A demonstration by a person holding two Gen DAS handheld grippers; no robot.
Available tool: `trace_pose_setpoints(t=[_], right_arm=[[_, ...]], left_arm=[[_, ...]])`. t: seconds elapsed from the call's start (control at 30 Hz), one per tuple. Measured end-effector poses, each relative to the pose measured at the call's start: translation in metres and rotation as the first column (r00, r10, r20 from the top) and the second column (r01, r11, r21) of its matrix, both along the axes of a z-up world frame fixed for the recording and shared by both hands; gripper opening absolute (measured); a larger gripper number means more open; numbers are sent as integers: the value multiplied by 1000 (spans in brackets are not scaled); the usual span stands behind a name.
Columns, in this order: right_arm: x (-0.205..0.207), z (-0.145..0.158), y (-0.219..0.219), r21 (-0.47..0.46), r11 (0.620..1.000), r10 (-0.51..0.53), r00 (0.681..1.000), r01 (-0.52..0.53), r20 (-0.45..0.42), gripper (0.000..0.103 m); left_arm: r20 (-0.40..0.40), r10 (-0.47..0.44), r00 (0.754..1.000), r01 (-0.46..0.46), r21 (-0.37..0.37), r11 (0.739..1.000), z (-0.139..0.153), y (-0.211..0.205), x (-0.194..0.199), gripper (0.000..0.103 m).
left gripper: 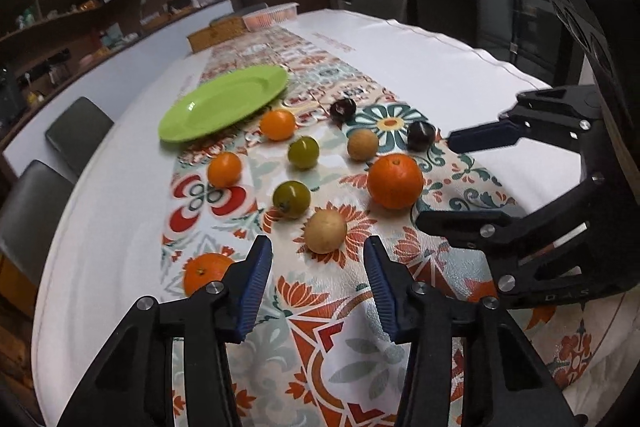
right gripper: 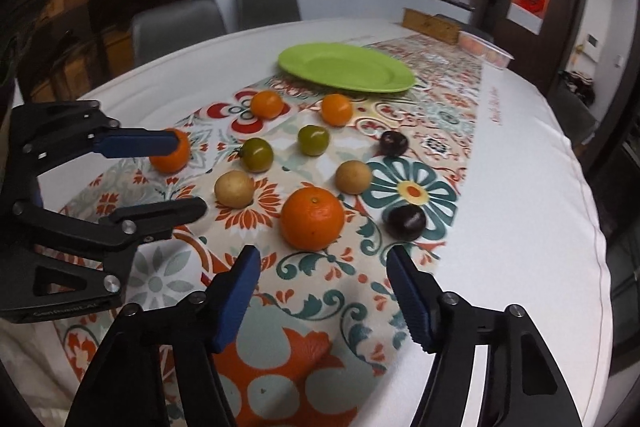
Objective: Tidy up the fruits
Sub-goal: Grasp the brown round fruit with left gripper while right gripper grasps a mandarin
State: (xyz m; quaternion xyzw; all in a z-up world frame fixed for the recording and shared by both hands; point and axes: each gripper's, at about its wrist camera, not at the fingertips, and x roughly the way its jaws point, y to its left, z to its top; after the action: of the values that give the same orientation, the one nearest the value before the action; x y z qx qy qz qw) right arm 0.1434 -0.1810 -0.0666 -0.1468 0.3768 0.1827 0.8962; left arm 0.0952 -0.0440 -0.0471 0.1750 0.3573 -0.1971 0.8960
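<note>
Ten fruits are spread over the patterned runner (right gripper: 404,291) of a white-clothed tabletop (right gripper: 532,187), none of them on the green plate (right gripper: 346,66), which is set at the far end of the group. Nearest the plate two small oranges (right gripper: 267,104) (right gripper: 336,109) are seen, then two green tomatoes (right gripper: 257,154) (right gripper: 313,139), then two pale tan round fruits (right gripper: 234,188) (right gripper: 353,177). A large orange (right gripper: 312,218) lies nearest the right tool, flanked on its right by a dark plum (right gripper: 404,222); a second dark plum (right gripper: 393,143) lies further back. Another orange (left gripper: 206,271) lies at the left edge of the runner, partly hidden behind a finger of the left tool.

The left tool (left gripper: 318,247) is held just short of the nearer tan fruit (left gripper: 325,231), its jaws parted, nothing between the blue pads and nothing gripped. The right tool (right gripper: 324,259) is held just short of the large orange, its jaws likewise parted wider than the fruit and nothing gripped. Each tool is seen from the side in the other's view.

Grey chairs (right gripper: 267,5) are drawn up at the far side of the tabletop, and a clear lidded container (left gripper: 271,15) and a wooden box (right gripper: 430,25) are set at its far end.
</note>
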Motion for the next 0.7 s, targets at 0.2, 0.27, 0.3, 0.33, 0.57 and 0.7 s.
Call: trace_pose_setpoints(t=[0.2,0.27,0.3,0.33,0.57,0.7], right_arm=[[14,-4,6,-8,999,33,999,-33,-17,61],[19,-7,6,-3,999,34,999,-34,-28,60],[21,-8,6,2,999,36,999,-36,-38,58],[24,-9,6,9,999,37,998,-36,-49,56],[32,-12,6,34,999,32,997,-30,-69,54],[36,-14,6,39,999,26,996,-23,-86,51]], left_arm=[[-48,-15,999,15,7,1000,-8,-1,12,40],[-68,-18,998,18,-1,1000,-10,0,16,36],[-83,-21,996,20,-12,1000,-11,1,19,35],[-95,-21,995,18,-24,1000,-11,1,21,35],[-138,-15,990,7,-56,998,-12,1,32,32],[-165,-2,986,-9,-69,998,-13,1,38,31]])
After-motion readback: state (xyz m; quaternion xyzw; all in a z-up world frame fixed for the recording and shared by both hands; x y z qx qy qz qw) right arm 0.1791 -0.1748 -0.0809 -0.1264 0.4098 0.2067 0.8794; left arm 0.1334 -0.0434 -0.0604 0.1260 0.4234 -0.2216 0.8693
